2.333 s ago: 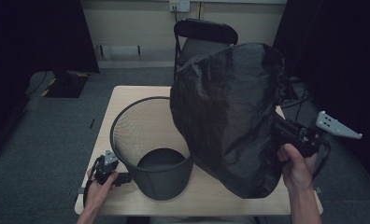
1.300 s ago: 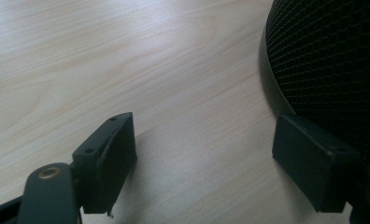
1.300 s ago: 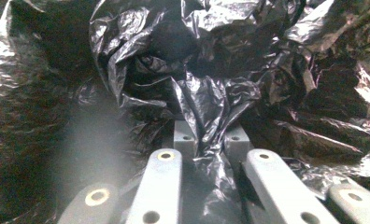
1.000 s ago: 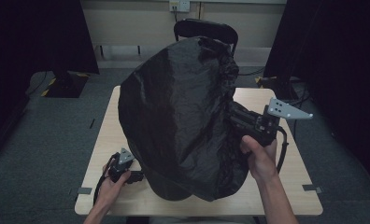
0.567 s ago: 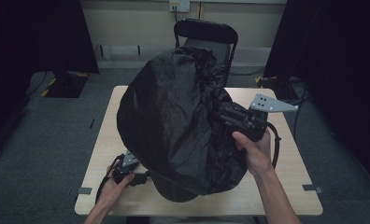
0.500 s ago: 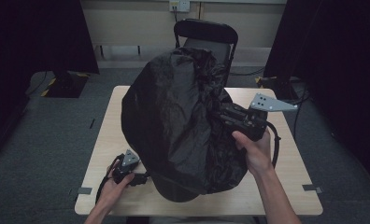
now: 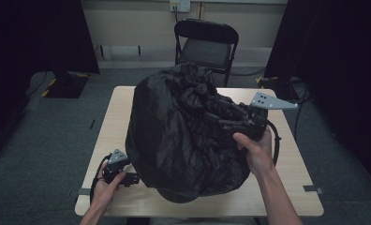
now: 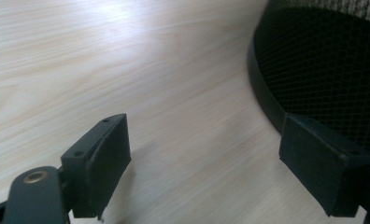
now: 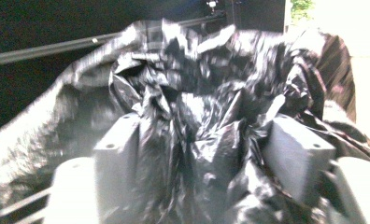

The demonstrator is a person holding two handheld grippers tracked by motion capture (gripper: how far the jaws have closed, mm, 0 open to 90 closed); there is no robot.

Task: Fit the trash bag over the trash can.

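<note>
On the pale wooden bench (image 7: 286, 187), the thin, crinkled black plastic bin bag (image 7: 183, 136) draped over the black mesh wastebasket (image 8: 323, 70) is judged light, limp and slippery, best pinched at a gathered fold, where the right tongs (image 9: 211, 154) have just been opening with bunched film between the jaws, while the left tongs (image 8: 206, 163) stand open and empty beside the basket's base.

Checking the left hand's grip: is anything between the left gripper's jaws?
No. In the left gripper view the left gripper has only bare table between its jaws, with the mesh bin beside one jaw.

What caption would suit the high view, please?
Black bin bag draped over the mesh bin, right gripper releasing it.
</note>
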